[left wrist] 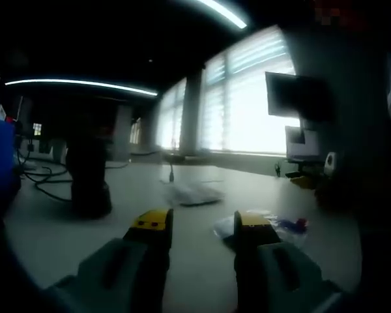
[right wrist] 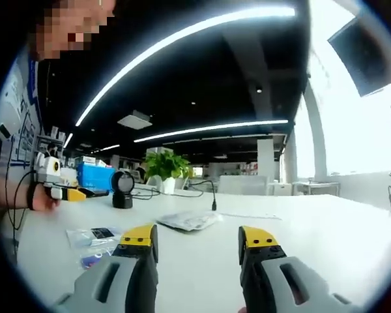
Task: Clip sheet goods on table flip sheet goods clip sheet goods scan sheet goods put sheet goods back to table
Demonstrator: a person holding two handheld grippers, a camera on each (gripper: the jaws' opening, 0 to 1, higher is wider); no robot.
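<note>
- Sheet goods lie flat on the white table (right wrist: 326, 241): one clear packet with a dark label (right wrist: 94, 236) is at the near left in the right gripper view, just left of the yellow tip of that gripper's left jaw, and a second, grey-white packet (right wrist: 188, 221) lies farther away, near the middle of the table.
- Left gripper view shows the same two packets: the grey-white one (left wrist: 194, 193) lies beyond the jaws, and the clear one (left wrist: 281, 229) lies just behind the right jaw tip, which hides part of it.
- Left gripper (left wrist: 202, 228) has its jaws spread wide; between them I see only bare table (left wrist: 65, 241), and they hold nothing. I cannot tell if the right tip touches the clear packet.
- Right gripper (right wrist: 199, 240) is also spread wide and holds nothing; it hangs low over the table.
- At the far left of the right gripper view the other gripper (right wrist: 68, 184) is seen, white and blue with yellow tips, with a person's hand (right wrist: 42, 199) on it.
- A dark cylinder-shaped object (left wrist: 88, 179) stands on the table to the left, with black cables (left wrist: 45, 182) beside it.
- A small black round object (right wrist: 122, 189) stands on the table, and a green plant (right wrist: 166, 166) is far behind it.
</note>
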